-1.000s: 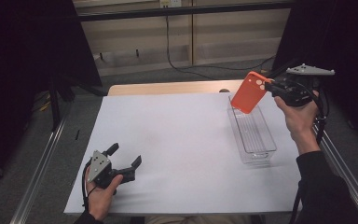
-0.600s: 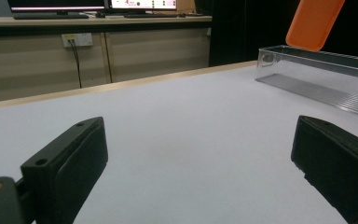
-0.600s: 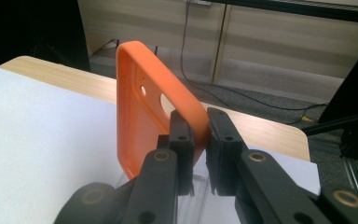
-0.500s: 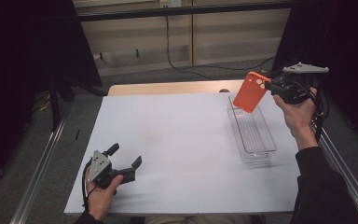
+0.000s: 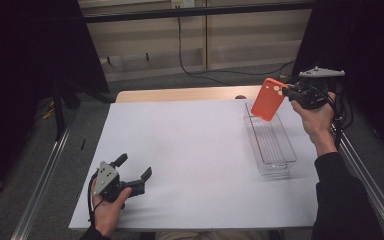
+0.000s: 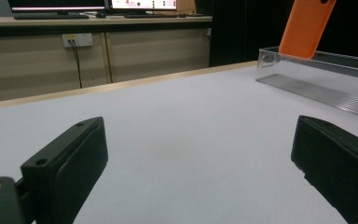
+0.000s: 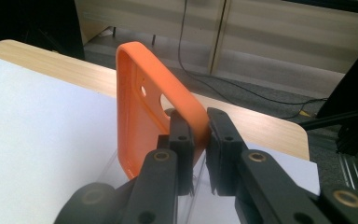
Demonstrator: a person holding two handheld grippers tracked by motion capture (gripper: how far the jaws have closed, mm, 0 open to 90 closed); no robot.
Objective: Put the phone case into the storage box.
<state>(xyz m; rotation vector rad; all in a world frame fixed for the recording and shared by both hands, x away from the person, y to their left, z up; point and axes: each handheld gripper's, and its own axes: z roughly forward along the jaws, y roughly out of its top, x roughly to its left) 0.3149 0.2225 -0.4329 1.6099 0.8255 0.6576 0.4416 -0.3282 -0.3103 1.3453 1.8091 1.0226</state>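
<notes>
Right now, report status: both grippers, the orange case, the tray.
Right gripper shut on orange phone case, held above clear tray's far end. Left gripper open, resting on white table cover. Nothing in the way.

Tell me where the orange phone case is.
In the high view the phone case is at far right, clamped in the right gripper and held tilted above the clear tray's far end.

Wooden cabinets [image 5: 240,37] (dim room), grey floor [image 5: 30,145].

Overhead light bright on white table sheet [image 5: 190,150]; surroundings dark, near black at high view sides. Soft shadows, no glare. Near jaws slightly blurred in gripper views; mild grain.
</notes>
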